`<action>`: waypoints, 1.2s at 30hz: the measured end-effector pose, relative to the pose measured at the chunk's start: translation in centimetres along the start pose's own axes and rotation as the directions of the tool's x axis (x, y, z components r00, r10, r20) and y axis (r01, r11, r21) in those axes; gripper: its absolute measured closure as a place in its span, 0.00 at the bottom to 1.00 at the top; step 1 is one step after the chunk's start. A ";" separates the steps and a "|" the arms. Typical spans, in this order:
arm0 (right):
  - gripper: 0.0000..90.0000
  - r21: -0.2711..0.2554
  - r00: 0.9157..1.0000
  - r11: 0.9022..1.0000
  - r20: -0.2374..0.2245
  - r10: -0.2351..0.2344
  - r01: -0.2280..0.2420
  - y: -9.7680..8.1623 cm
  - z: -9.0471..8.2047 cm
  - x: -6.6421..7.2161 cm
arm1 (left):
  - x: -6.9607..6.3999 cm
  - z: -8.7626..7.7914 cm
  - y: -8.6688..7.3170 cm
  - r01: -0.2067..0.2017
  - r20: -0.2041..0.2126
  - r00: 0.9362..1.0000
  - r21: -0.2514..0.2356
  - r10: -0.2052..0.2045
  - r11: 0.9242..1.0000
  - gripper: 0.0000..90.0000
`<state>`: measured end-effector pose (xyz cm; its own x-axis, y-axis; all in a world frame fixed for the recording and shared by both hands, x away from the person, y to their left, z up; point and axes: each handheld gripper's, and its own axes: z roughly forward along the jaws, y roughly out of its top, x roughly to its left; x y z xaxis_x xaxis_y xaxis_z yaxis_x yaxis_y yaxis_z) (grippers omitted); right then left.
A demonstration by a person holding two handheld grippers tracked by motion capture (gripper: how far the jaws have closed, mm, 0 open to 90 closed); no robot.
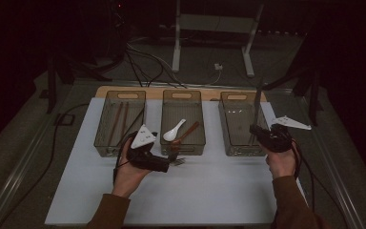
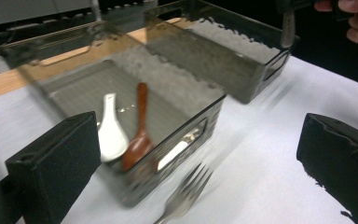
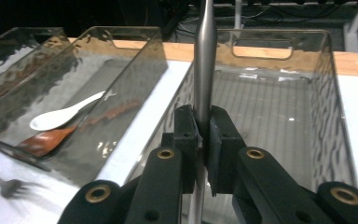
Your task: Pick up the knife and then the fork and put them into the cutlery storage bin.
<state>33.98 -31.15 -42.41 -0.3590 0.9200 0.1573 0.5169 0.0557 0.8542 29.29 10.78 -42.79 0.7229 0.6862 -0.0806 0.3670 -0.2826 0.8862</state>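
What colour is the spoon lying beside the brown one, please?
White spoon; the left gripper view shows it best.

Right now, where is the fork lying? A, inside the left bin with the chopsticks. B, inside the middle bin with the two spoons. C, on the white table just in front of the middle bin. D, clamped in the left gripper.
C: the fork lies on the white table just outside the near wall of the middle bin, ahead of the left gripper, whose fingers stand open.
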 end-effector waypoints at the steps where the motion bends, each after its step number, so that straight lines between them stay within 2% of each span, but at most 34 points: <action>1: 0.93 0.002 1.000 1.000 0.008 -0.001 0.001 0.1 0.1 -0.1 | 0.3 -0.4 -0.3 0.006 -0.006 1.000 -0.001 -0.006 1.000 0.01; 9: 0.93 0.037 0.998 0.999 0.067 -0.011 0.008 0.0 1.3 -1.4 | 2.0 -3.4 -2.5 0.042 -0.068 0.997 -0.006 -0.042 0.999 0.01; 15: 0.93 0.081 0.994 0.997 0.108 -0.023 0.015 -0.5 2.3 -2.1 | 2.9 -4.7 -3.6 0.066 -0.102 0.993 -0.010 -0.067 0.998 0.01; 22: 0.93 0.154 0.990 0.988 0.138 -0.020 -0.002 -1.5 3.3 -3.3 | 3.5 -5.2 -4.5 0.097 -0.116 0.988 -0.019 -0.098 0.995 0.01; 25: 0.93 0.178 0.988 0.984 0.153 -0.024 -0.004 -1.9 3.6 -3.6 | 3.6 -5.3 -4.5 0.098 -0.119 0.988 -0.016 -0.099 0.995 0.01; 31: 0.93 0.221 0.986 0.975 0.162 -0.028 -0.008 -2.3 3.9 -4.0 | 3.7 -5.4 -4.6 0.104 -0.124 0.987 -0.018 -0.105 0.994 0.01; 36: 0.92 0.237 0.986 0.971 0.163 -0.023 -0.016 -2.5 4.2 -4.0 | 3.8 -5.5 -4.7 0.109 -0.126 0.986 -0.023 -0.112 0.994 0.01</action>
<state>37.43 -33.34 -47.28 -0.2398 0.9693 0.0546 0.6920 0.1311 0.7099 27.15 18.39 -44.76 0.5983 0.7921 -0.1210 0.4302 -0.1901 0.8825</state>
